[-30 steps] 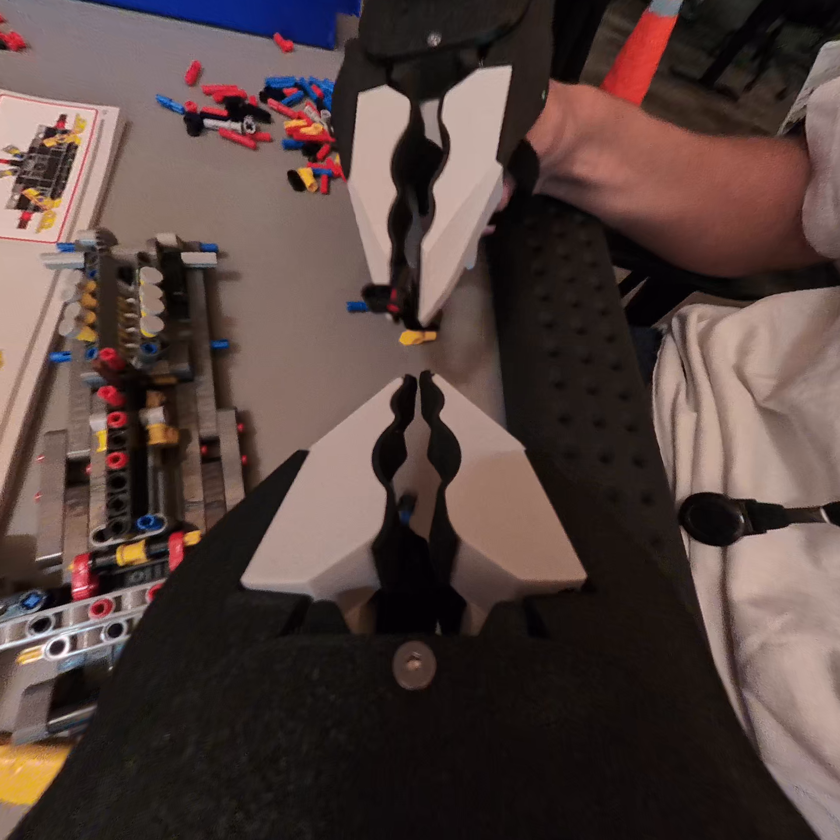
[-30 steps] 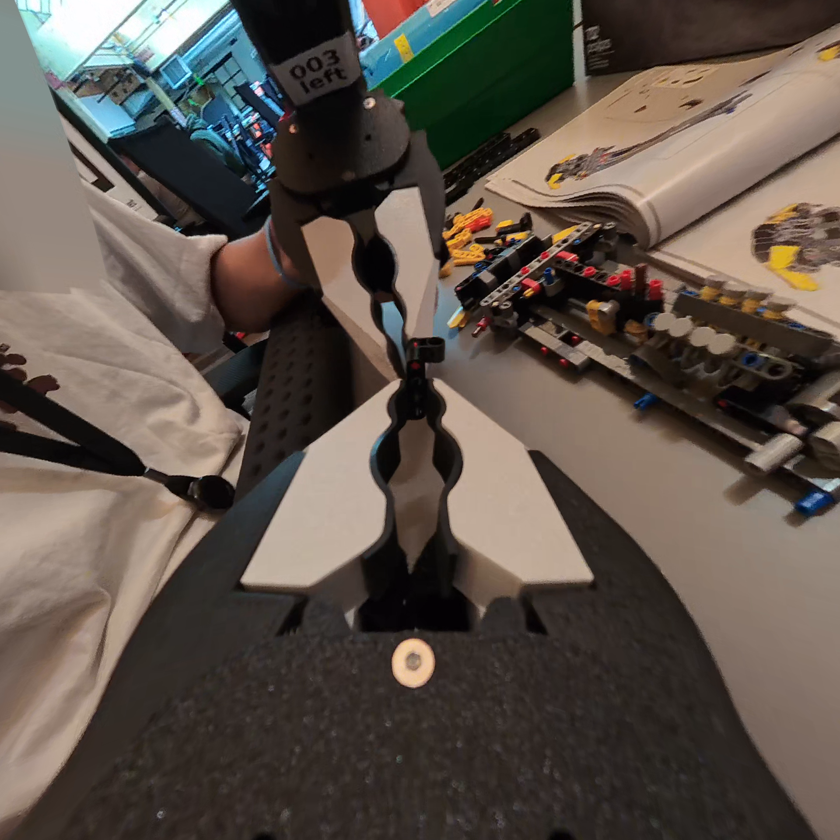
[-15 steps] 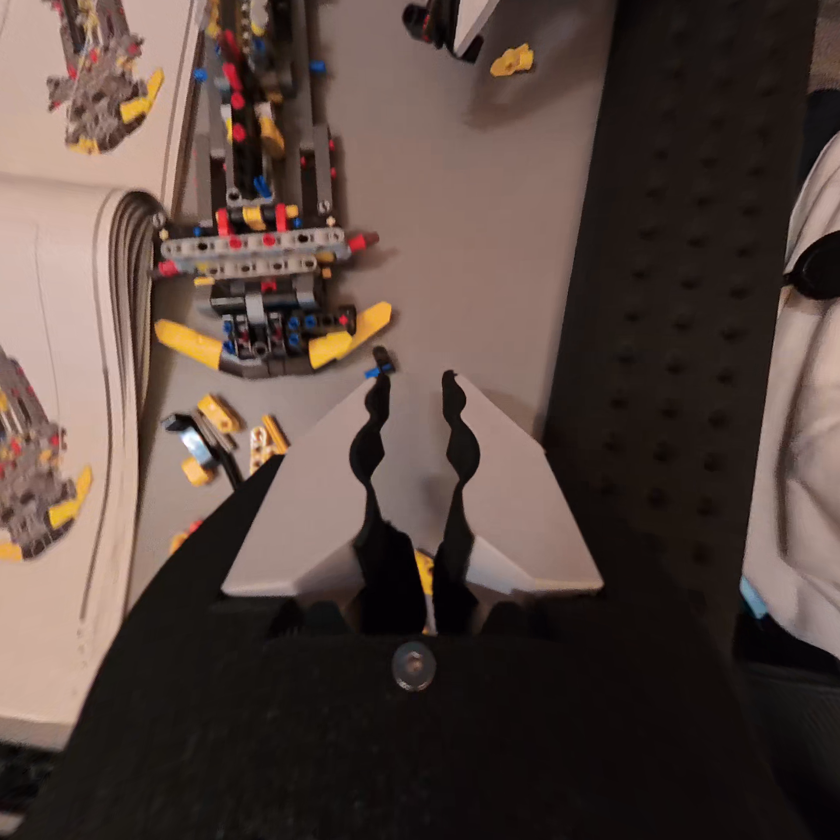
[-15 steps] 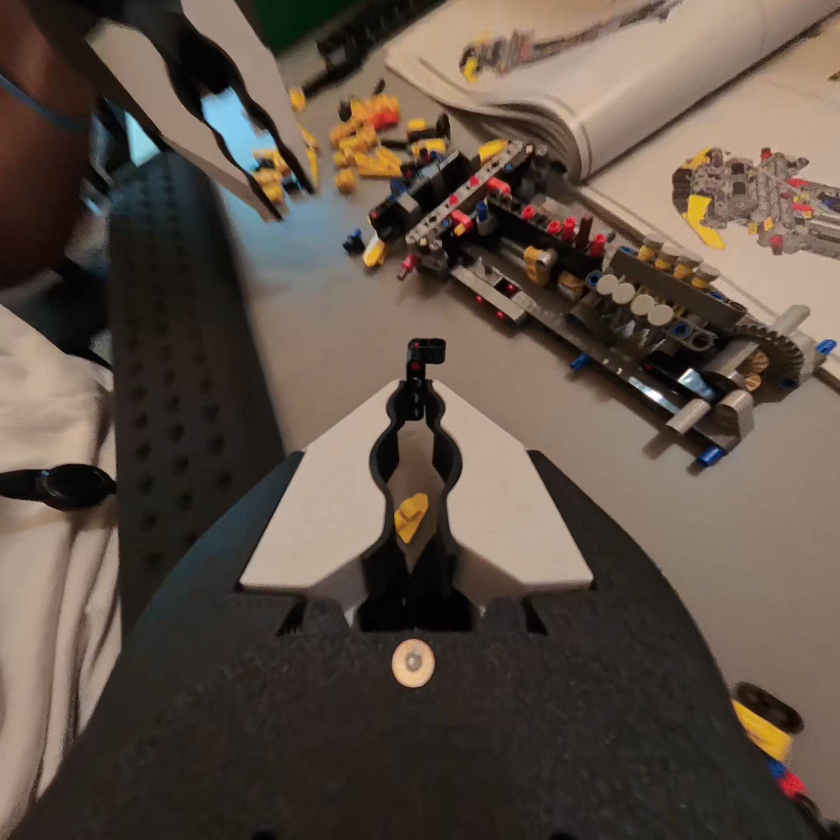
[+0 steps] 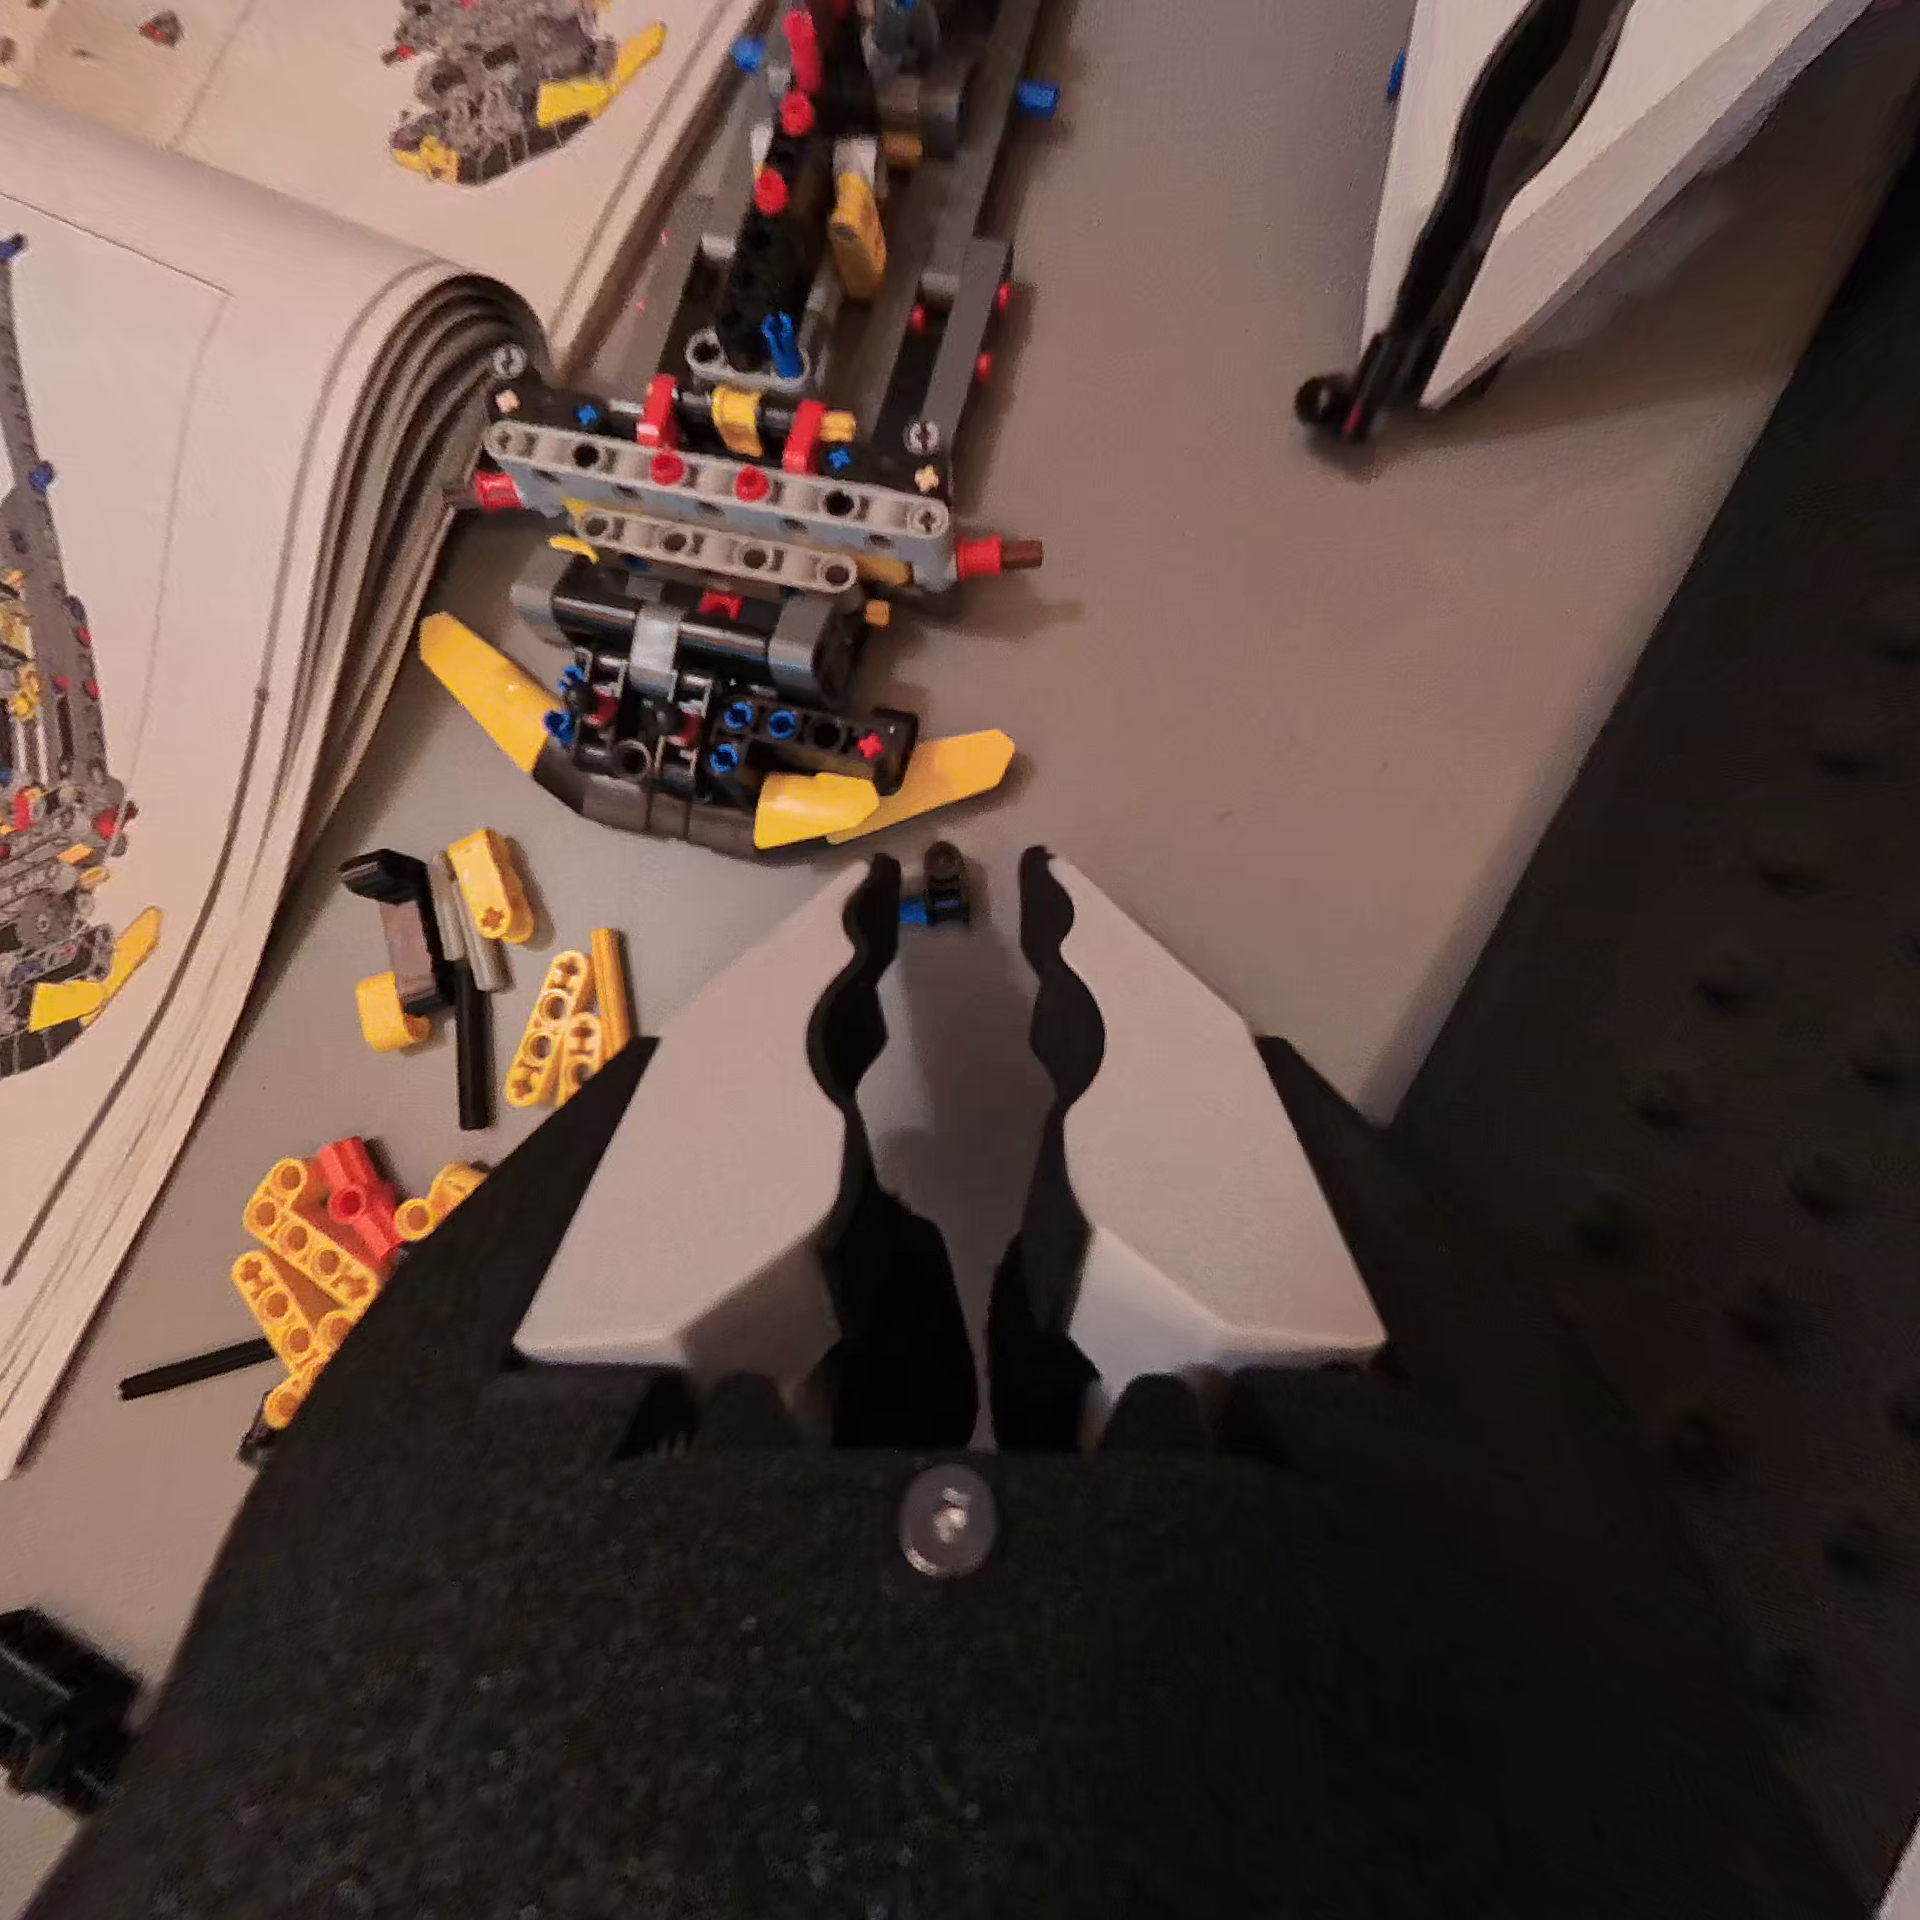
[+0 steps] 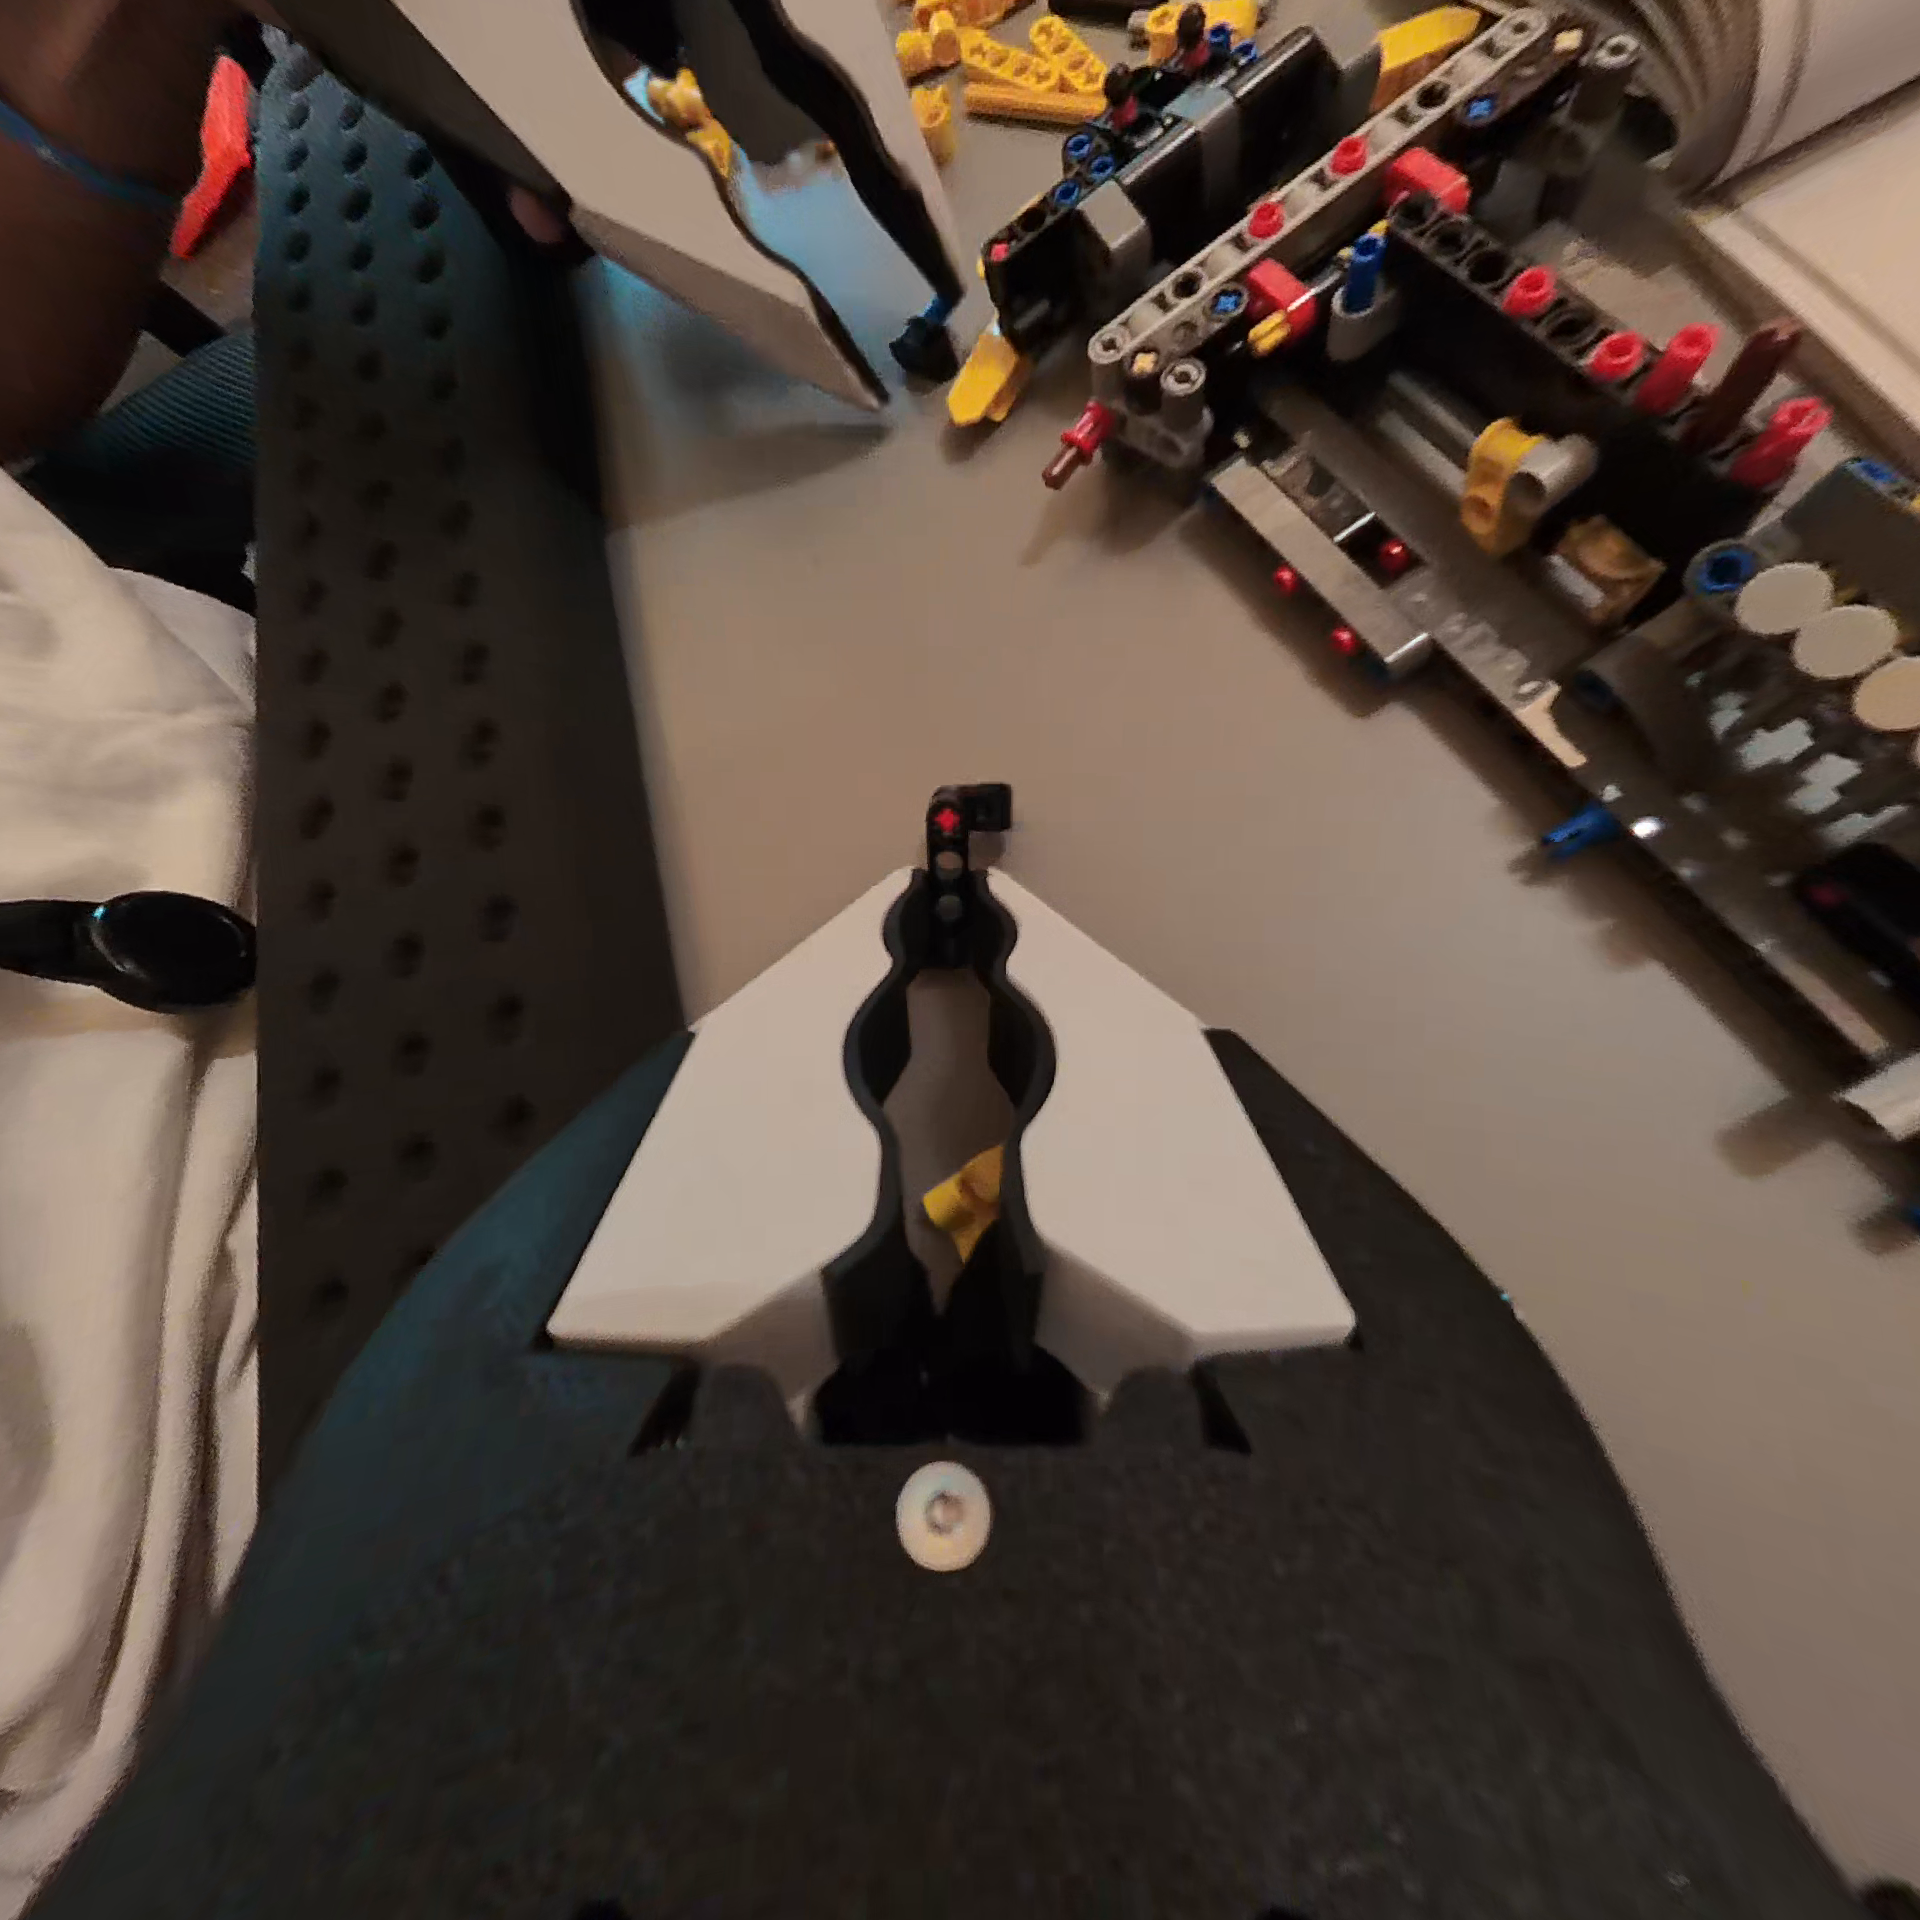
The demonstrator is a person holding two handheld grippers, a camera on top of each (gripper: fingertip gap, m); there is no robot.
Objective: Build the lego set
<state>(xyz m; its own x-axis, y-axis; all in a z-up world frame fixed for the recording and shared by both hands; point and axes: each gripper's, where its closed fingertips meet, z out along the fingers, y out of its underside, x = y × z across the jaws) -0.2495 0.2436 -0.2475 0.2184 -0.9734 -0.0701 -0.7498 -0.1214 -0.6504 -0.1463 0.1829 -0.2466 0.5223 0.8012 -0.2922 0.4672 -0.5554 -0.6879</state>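
Counter (image 5: 1195,644): grey, carries everything; a dark perforated strip (image 5: 1714,935) runs along its edge to the right of the left hand-held gripper.

Instruction booklet (image 5: 208,436): open, pages fanned, ahead and to the left of the left hand-held gripper. Its curled pages sit against the model's left side.

Lego model (image 5: 727,582): long, partly built chassis of grey and black beams with red and blue pins and yellow curved panels at its near end. It lies directly ahead of the left hand-held gripper; in the right wrist view it runs ahead and to the right (image 6: 1455,436) of the right hand-held gripper.

Left hand-held gripper (image 5: 951,883): jaws parted, holding nothing. Seen from the right wrist view (image 6: 914,343), its tips come down close to the counter.

Right hand-held gripper (image 6: 951,894): jaws closed on a small black L-shaped piece (image 6: 961,842) with a red pin in it; the piece sticks out past the tips.

Loose parts (image 5: 436,1091): yellow, red and black pieces scattered left of the left hand-held gripper.

Small black connector with a blue pin (image 5: 940,888): on the counter between the left tips, just short of the model's yellow panel; contact with either finger cannot be told.

Yellow piece (image 6: 966,1195): on the counter, visible through the gap behind the right tips.
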